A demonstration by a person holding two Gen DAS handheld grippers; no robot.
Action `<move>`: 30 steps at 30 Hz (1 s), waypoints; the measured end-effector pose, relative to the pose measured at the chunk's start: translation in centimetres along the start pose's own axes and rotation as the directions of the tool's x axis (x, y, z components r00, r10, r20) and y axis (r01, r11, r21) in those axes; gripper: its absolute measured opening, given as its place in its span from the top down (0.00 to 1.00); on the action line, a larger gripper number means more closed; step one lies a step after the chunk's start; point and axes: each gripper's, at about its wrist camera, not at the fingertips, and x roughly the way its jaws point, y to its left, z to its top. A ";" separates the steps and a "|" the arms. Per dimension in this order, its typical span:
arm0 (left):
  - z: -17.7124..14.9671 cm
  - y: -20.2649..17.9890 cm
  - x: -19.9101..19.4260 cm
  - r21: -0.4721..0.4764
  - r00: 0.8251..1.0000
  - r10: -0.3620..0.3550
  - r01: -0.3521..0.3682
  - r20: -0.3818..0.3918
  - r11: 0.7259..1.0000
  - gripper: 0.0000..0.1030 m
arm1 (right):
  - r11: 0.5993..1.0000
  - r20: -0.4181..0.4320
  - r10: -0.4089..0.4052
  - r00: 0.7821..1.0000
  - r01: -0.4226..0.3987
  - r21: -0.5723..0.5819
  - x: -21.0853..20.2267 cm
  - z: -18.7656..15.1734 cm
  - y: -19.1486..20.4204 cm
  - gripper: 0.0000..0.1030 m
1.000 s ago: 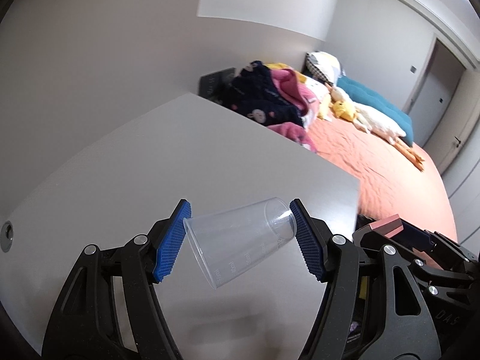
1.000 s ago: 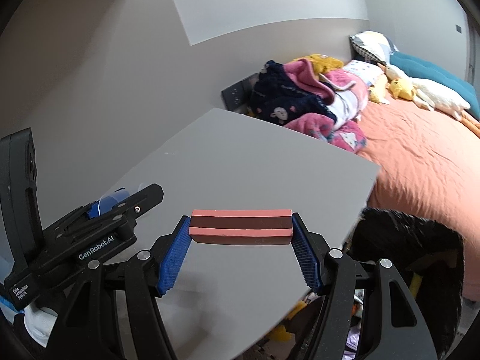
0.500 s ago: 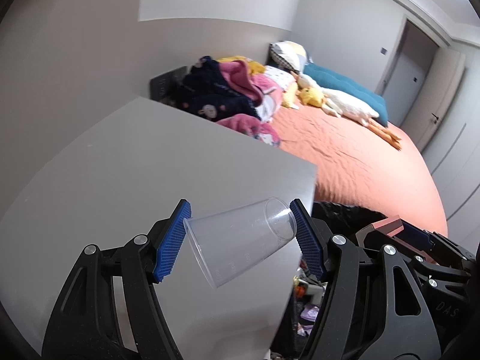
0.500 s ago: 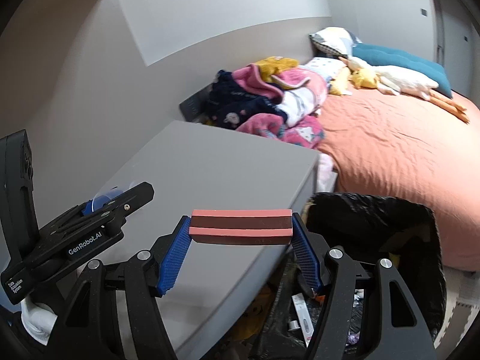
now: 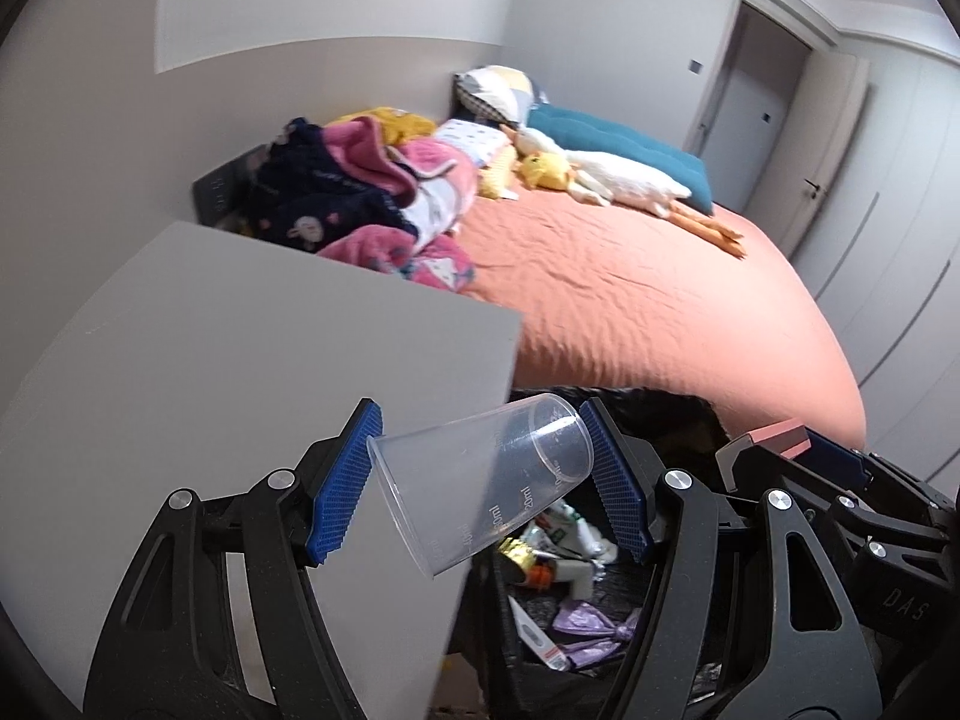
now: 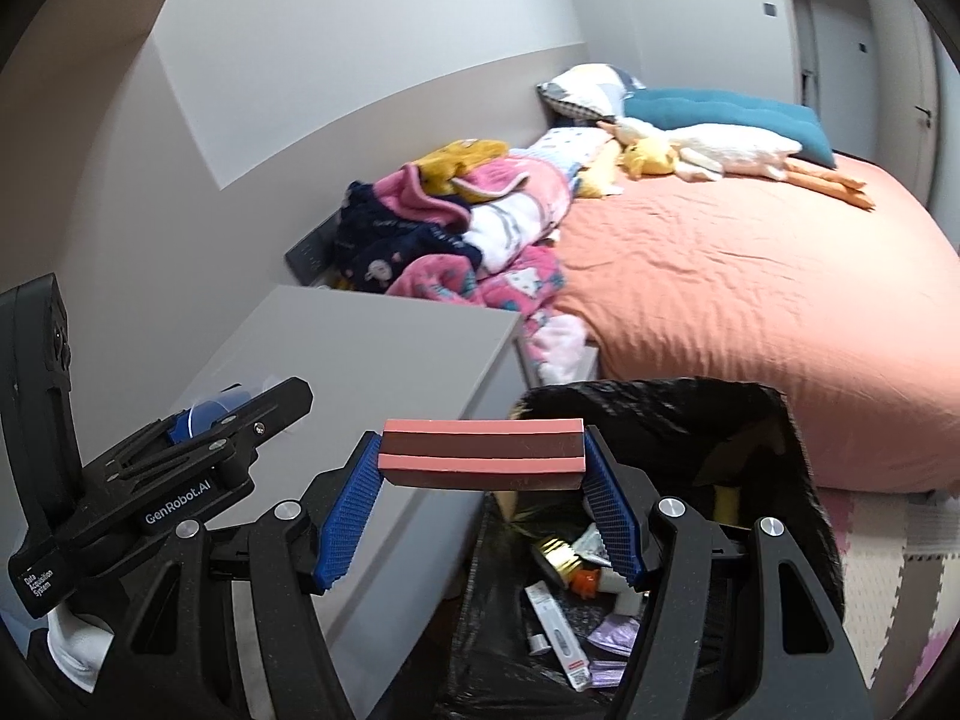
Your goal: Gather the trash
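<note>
Both grippers have swung off the table (image 5: 210,360) toward the bin (image 6: 798,456). Left gripper (image 5: 480,480) clamps the cup (image 5: 480,480) end to end, tilted; right gripper (image 6: 483,489) pinches the block (image 6: 483,453). Released early, my cup could hit the table edge and miss.

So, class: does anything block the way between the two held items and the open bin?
Nothing visible does. The clear cup and the pink block hang by the grey table's edge, with the black-lined bin open below.
</note>
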 end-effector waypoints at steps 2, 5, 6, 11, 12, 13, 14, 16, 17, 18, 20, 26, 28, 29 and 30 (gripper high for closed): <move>0.0 -0.9 0.3 0.016 1.000 -0.017 0.017 -0.005 1.000 0.36 | 1.000 0.007 -0.008 1.000 0.008 0.014 -0.5 -0.1 -0.7 0.35; 0.1 -2.2 0.6 0.040 0.999 -0.039 0.039 -0.010 0.998 0.36 | 0.999 0.020 -0.023 1.000 0.022 0.043 -1.4 -0.2 -2.0 0.35; 0.1 -2.6 0.7 0.047 0.999 -0.045 0.046 -0.012 0.998 0.36 | 0.998 0.023 -0.028 0.999 0.026 0.049 -1.6 -0.2 -2.4 0.35; 0.0 -4.6 1.1 0.078 0.996 -0.086 0.088 -0.028 0.993 0.36 | 0.995 0.047 -0.055 0.997 0.050 0.090 -3.1 -0.3 -4.5 0.35; 0.1 -4.9 1.2 0.084 0.995 -0.091 0.094 -0.032 0.992 0.36 | 0.994 0.051 -0.058 0.997 0.053 0.097 -3.3 -0.2 -4.7 0.35; 0.0 -5.3 1.4 0.092 0.995 -0.098 0.101 -0.037 0.991 0.36 | 0.993 0.058 -0.063 0.996 0.056 0.107 -3.7 -0.2 -5.1 0.35; 0.0 -5.6 1.5 0.098 0.994 -0.104 0.107 -0.041 0.989 0.36 | 0.991 0.066 -0.069 0.995 0.061 0.116 -4.0 -0.1 -5.5 0.35; -0.1 -6.3 1.7 0.116 0.992 -0.115 0.120 -0.050 0.986 0.36 | 0.989 0.080 -0.078 0.994 0.067 0.132 -4.7 0.0 -6.2 0.35; -0.2 -6.7 1.8 0.126 0.992 -0.118 0.124 -0.053 0.984 0.36 | 0.988 0.086 -0.083 0.993 0.070 0.138 -4.9 0.1 -6.3 0.35; -0.3 -7.1 1.9 0.138 0.991 -0.124 0.131 -0.059 0.982 0.36 | 0.987 0.093 -0.086 0.992 0.072 0.145 -5.2 0.1 -6.5 0.35; -0.4 -7.7 2.2 0.158 0.987 -0.141 0.151 -0.072 0.976 0.32 | 0.984 0.108 -0.095 0.990 0.077 0.158 -5.8 0.3 -7.0 0.35; -0.8 -9.6 2.2 0.223 0.987 -0.140 0.154 -0.079 0.962 0.06 | 0.970 0.149 -0.186 0.971 0.157 0.187 -7.1 0.5 -7.7 0.16; -0.7 -9.7 2.2 0.223 0.986 -0.146 0.161 -0.083 0.961 0.06 | 0.971 0.151 -0.182 0.972 0.153 0.185 -7.1 0.6 -7.8 0.16; -0.6 -9.7 2.3 0.218 0.985 -0.151 0.166 -0.084 0.962 0.06 | 0.970 0.152 -0.183 0.971 0.154 0.186 -7.2 0.5 -7.9 0.16; -0.6 -9.7 2.2 0.213 0.985 -0.152 0.167 -0.082 0.963 0.06 | 0.970 0.153 -0.183 0.971 0.153 0.186 -7.2 0.5 -7.9 0.16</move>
